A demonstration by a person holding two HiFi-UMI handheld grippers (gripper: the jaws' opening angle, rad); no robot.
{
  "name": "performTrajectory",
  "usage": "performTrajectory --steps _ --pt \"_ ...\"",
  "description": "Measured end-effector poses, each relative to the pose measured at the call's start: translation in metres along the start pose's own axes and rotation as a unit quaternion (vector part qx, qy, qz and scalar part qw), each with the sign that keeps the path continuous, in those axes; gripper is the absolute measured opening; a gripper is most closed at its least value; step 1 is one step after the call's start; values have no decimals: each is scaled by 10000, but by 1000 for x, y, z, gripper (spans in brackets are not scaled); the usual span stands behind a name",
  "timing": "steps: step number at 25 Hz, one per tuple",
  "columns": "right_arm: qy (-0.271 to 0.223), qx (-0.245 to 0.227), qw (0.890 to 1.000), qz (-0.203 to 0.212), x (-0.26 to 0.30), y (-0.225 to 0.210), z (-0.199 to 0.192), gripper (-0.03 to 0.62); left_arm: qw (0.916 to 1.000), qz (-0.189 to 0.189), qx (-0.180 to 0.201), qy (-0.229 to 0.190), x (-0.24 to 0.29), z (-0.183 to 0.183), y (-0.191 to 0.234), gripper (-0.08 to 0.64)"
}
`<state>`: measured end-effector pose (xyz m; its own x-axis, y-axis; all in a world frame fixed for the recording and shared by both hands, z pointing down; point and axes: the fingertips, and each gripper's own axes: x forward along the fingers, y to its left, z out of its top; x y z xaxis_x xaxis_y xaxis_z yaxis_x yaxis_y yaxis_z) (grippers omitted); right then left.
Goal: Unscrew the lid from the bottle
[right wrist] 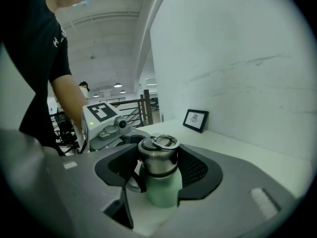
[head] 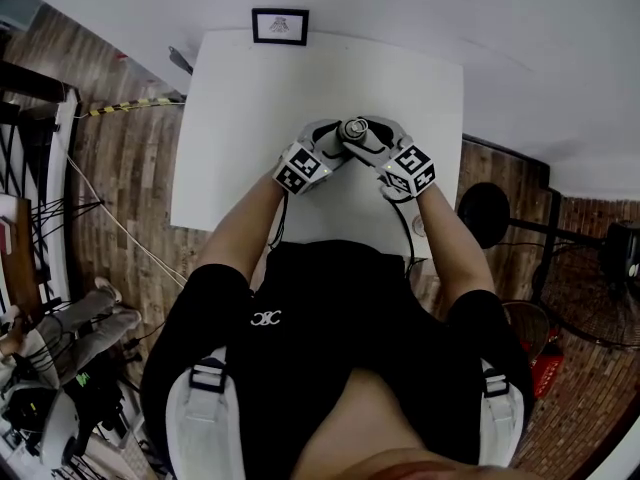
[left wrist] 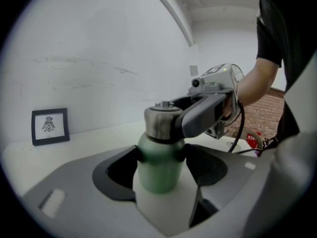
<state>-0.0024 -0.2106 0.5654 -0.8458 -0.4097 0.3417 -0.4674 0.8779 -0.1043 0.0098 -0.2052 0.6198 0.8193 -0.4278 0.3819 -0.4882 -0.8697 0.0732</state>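
I'm at a white table (head: 240,118) on a wood-plank floor (head: 130,178). A small black-framed picture (head: 280,26) stands at its far edge by the white wall (head: 480,18). A round black stand base (head: 484,213) sits to my right.

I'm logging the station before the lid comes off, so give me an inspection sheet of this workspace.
Surface: white table, the bottle stands on it.
Job's things: green bottle upright, steel lid on.
Clutter: framed picture at the far edge.
Grippers: left gripper clamps the bottle body; right gripper closed round the lid.
Cables: black cable trails from the right gripper.
Surroundings: white wall, wood floor.
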Motion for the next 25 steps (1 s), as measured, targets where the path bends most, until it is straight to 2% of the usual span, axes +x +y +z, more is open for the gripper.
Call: performTrajectory --steps 3,7,12,16,21,25 --pt "321 -345 9964 699 1 3 0 256 10000 -21 -3 -15 -1 1 0 359" --pt "605 -682 9848 1479 0 1 -1 255 10000 -40 18 -33 4 3 2 359" --pt "850 -1018 9610 2428 2 3 -2 255 9998 -148 109 -54 3 3 4 359" --pt "1094 -1289 9301 3261 4 9 -3 255 9993 -295 206 -13 2 1 4 359" --pt "1431 -1526 8827 4209 3 13 -2 256 9982 -503 328 11 2 2 4 359" --pt "1589 -1667 8459 4811 1 15 -2 256 9967 -697 409 51 2 2 2 359"
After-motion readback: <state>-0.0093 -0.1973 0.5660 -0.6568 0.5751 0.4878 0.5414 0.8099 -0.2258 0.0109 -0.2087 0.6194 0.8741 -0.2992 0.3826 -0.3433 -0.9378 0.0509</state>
